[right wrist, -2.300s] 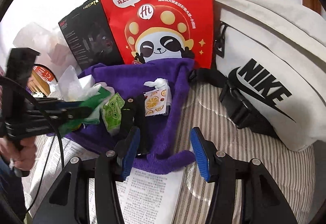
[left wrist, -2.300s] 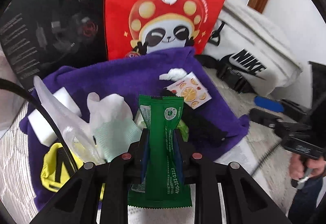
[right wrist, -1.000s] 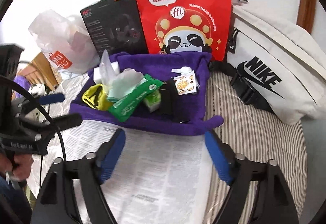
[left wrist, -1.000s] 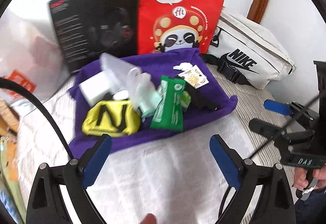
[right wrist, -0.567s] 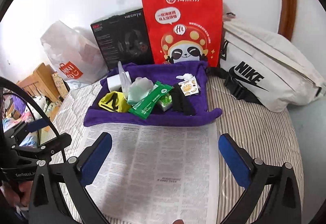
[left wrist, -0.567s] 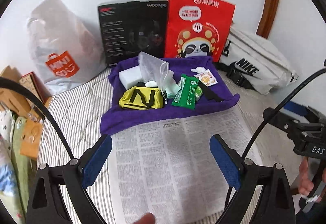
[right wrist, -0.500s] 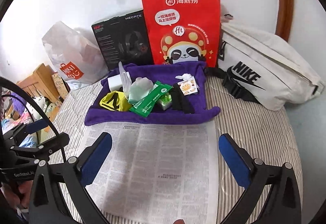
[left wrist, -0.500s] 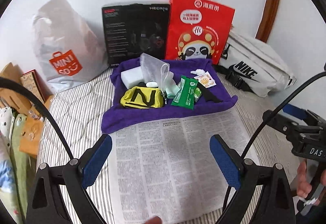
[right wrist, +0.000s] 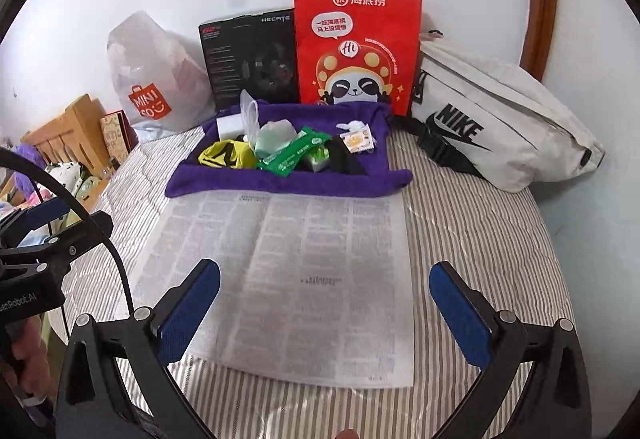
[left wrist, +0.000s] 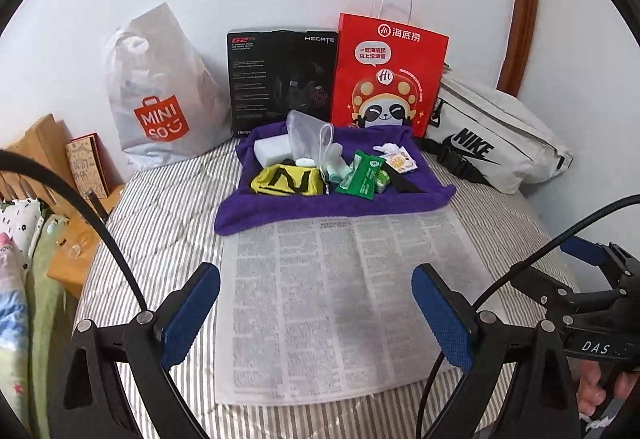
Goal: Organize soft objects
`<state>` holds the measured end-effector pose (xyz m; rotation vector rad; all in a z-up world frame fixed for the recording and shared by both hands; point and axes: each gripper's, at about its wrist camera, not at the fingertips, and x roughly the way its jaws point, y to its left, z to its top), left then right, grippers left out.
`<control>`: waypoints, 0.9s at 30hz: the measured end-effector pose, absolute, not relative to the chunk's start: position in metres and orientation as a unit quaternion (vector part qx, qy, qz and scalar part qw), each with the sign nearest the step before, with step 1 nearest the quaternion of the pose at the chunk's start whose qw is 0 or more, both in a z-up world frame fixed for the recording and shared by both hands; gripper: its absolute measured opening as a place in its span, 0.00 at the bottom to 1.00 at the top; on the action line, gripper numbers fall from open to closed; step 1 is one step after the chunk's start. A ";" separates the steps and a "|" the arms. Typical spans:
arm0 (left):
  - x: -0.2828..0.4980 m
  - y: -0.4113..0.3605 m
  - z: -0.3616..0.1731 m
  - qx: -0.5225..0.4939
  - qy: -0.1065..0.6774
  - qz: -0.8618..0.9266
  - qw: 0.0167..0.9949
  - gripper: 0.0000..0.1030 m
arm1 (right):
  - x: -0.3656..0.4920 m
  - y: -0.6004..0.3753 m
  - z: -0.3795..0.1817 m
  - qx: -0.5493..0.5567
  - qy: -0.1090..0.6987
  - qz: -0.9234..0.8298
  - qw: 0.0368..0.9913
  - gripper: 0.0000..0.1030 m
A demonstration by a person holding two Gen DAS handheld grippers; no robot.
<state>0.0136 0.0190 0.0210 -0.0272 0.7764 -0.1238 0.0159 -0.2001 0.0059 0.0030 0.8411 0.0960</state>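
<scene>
Left tool (spread wide) sees right hand.

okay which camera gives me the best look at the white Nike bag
The right wrist view. There the white Nike bag sits large and whole beside the red paper bag, logo and black buckle strap plain. In the left wrist view the bag is smaller and off toward the right edge, though its logo still reads.

Left gripper fingers spread wide above newspaper, holding nothing.
</scene>
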 end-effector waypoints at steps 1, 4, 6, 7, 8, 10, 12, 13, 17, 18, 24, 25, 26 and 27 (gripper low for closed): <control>0.011 0.019 0.020 -0.013 0.377 -0.057 0.924 0.94 | 0.014 -0.201 0.005 0.000 0.408 0.046 0.912 1.00; 0.004 0.024 0.017 -0.018 0.378 -0.047 0.924 0.94 | 0.007 -0.202 0.004 -0.006 0.406 0.047 0.913 1.00; 0.003 0.026 0.016 -0.019 0.377 -0.038 0.925 0.94 | 0.005 -0.202 0.004 -0.006 0.406 0.045 0.913 1.00; 0.001 0.026 0.016 -0.019 0.375 -0.037 0.926 0.94 | 0.005 -0.203 0.004 -0.006 0.406 0.043 0.913 1.00; 0.000 0.026 0.017 -0.019 0.375 -0.037 0.926 0.94 | 0.004 -0.204 0.004 -0.006 0.406 0.042 0.913 1.00; -0.001 0.024 0.017 -0.016 0.373 -0.037 0.927 0.94 | 0.002 -0.205 0.004 -0.002 0.406 0.042 0.913 1.00; -0.001 0.020 0.017 -0.010 0.372 -0.042 0.927 0.94 | 0.002 -0.206 0.004 -0.002 0.408 0.040 0.912 1.00; -0.001 0.018 0.017 -0.009 0.372 -0.043 0.927 0.94 | 0.001 -0.206 0.004 -0.002 0.408 0.039 0.912 1.00; 0.001 0.014 0.015 -0.009 0.376 -0.051 0.925 0.94 | 0.000 -0.207 0.004 0.000 0.410 0.034 0.912 1.00; 0.002 0.014 0.014 -0.009 0.376 -0.052 0.925 0.94 | -0.001 -0.207 0.003 -0.001 0.410 0.032 0.911 1.00; 0.001 0.012 0.013 -0.010 0.378 -0.057 0.924 0.94 | -0.001 -0.209 0.004 -0.001 0.409 0.022 0.912 1.00; 0.001 0.012 0.014 -0.010 0.378 -0.058 0.924 0.94 | -0.001 -0.210 0.004 -0.001 0.409 0.022 0.912 1.00; 0.001 0.012 0.014 -0.010 0.378 -0.058 0.924 0.94 | -0.002 -0.209 0.005 -0.002 0.409 0.021 0.912 1.00; 0.001 0.012 0.014 -0.010 0.378 -0.058 0.924 0.94 | -0.002 -0.209 0.005 -0.003 0.408 0.020 0.913 1.00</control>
